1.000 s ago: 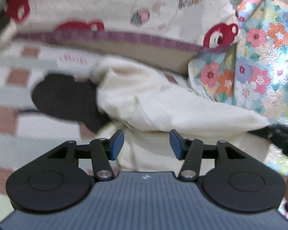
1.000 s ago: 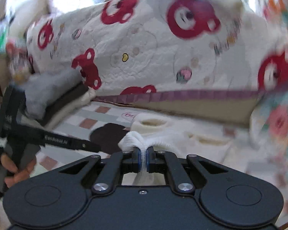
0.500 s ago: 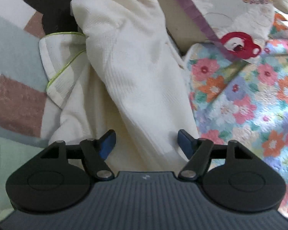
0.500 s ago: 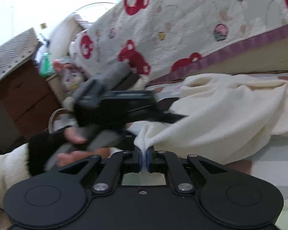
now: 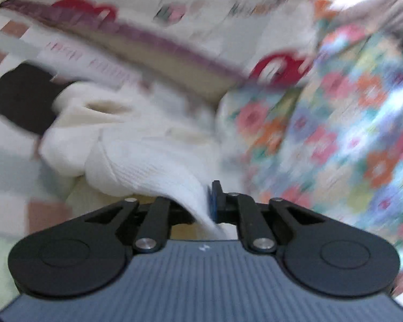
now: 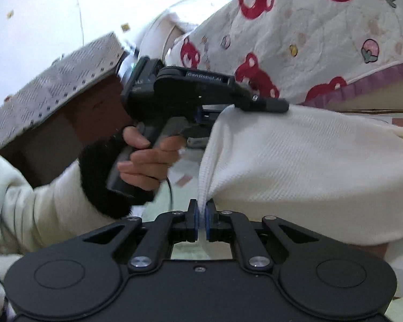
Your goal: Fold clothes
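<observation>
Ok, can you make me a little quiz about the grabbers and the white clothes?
1. True or false: the right gripper is pinching the white garment.
2. What colour are the bears on the blanket? A green, B red, C blue.
3. Fill in: cloth lies between the left gripper jaws as they are ____.

Key: 1 true. 2 B. 3 closing.

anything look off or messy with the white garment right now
Nothing damaged or spilled. The white garment is still bunched and unfolded, pinched in the right tool, while the left tool is closing on another part. The left view is blurred.
</observation>
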### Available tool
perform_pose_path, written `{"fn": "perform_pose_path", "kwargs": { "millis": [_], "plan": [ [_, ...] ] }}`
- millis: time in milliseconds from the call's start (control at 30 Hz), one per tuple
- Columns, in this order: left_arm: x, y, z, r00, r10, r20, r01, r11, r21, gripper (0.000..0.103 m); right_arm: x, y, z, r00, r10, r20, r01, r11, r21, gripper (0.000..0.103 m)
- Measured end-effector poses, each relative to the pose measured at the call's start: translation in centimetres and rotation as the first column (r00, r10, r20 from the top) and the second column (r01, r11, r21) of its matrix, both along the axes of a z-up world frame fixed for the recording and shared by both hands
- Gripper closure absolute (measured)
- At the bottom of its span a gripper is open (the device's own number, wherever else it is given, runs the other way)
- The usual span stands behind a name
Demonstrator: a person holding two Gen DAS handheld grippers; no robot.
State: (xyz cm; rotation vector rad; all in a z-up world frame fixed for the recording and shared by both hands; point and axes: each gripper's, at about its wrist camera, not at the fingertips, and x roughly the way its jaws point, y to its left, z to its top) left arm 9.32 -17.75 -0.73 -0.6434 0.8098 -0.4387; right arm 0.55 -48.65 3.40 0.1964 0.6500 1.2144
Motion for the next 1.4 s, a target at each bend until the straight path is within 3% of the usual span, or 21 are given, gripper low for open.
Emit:
{"fn": "perform_pose_path", "kwargs": {
  "millis": [33,67,133,300,367,433,500,567,667,700,733,767,833,967,1133,1267,1400],
  "plan": [
    [-0.3,0.0,-0.7,1.0,-0.002,-0.019,0.003,0.999,0.05,0.081,0.4,-0.4,-0.2,1.0,-0.01,-0.014,0.01,1.0,-0.024,0.096],
    [-0.4,0.1,-1.7,0.999,0.018,-0.044,-0.014,0.996,0.09,0.064,0.8,-0.8,-0.4,0.999,-0.02,-0.028,0.019,0.999,-0.048,0.096],
    [-0.4,1.1,-3.7,0.992,0.063,-0.107,-0.051,0.992,0.112,0.06,1.5,-1.6,-0.8,0.998,-0.042,-0.05,0.036,0.994,-0.101,0.096],
    [0.4,4.1,-6.5,0.969,0.198,-0.149,-0.176,0.973,0.149,0.048,1.9,-3.6,-1.5,0.998,-0.058,-0.036,0.044,0.951,-0.304,0.096],
    [0.7,5.6,-7.6,0.959,0.228,-0.17,-0.21,0.971,0.118,0.041,2.1,-4.1,-2.2,0.997,-0.06,-0.055,0.034,0.922,-0.385,0.095],
    [1.2,6.3,-8.8,0.947,0.266,-0.181,-0.247,0.962,0.119,0.036,2.3,-4.2,-3.3,0.993,-0.097,-0.067,0.051,0.865,-0.499,0.093],
    [1.6,6.9,-10.1,0.933,0.3,-0.2,-0.28,0.952,0.125,0.028,2.7,-4.0,-3.9,0.983,-0.182,0.001,0.143,0.771,-0.62,0.076],
    [2.2,7.3,-11.6,0.921,0.307,-0.242,-0.298,0.952,0.073,0.017,3.8,-3.9,-3.4,0.976,-0.216,0.003,0.17,0.757,-0.631,0.075],
    [3.1,7.8,-13.8,0.905,0.291,-0.312,-0.323,0.945,-0.055,0.016,4.7,-3.2,-2.1,0.971,-0.239,0.029,0.207,0.769,-0.605,0.069],
    [3.3,7.8,-14.3,0.899,0.283,-0.333,-0.331,0.938,-0.099,0.018,4.8,-2.7,-1.6,0.97,-0.24,0.05,0.223,0.778,-0.588,0.067],
    [3.6,7.8,-14.5,0.901,0.262,-0.344,-0.327,0.934,-0.144,0.026,5.0,-2.0,-1.3,0.969,-0.239,0.065,0.233,0.788,-0.57,0.065],
    [3.8,7.6,-14.6,0.911,0.243,-0.334,-0.311,0.935,-0.169,0.057,5.1,-1.2,-1.0,0.967,-0.241,0.079,0.244,0.801,-0.547,0.064],
    [4.3,6.8,-13.6,0.93,0.222,-0.291,-0.264,0.958,-0.113,0.095,5.3,0.3,-0.4,0.963,-0.247,0.109,0.267,0.82,-0.506,0.063],
    [4.4,5.7,-10.7,0.961,0.218,-0.173,-0.224,0.975,-0.015,0.096,4.9,1.8,1.5,0.948,-0.259,0.185,0.315,0.843,-0.436,0.054],
    [3.3,3.6,-5.2,0.992,0.13,-0.007,-0.13,0.992,0.008,0.099,5.7,5.1,1.3,0.938,-0.197,0.284,0.318,0.814,-0.487,0.049],
    [2.9,2.5,-0.9,0.996,0.028,0.085,-0.026,0.999,-0.026,0.103,5.5,8.8,1.4,0.934,-0.114,0.337,0.279,0.824,-0.493,0.049],
    [4.2,1.5,1.7,0.99,-0.038,0.137,0.034,0.999,0.025,0.103,6.5,11.3,1.3,0.904,-0.109,0.414,0.323,0.81,-0.49,0.043]
  ]
}}
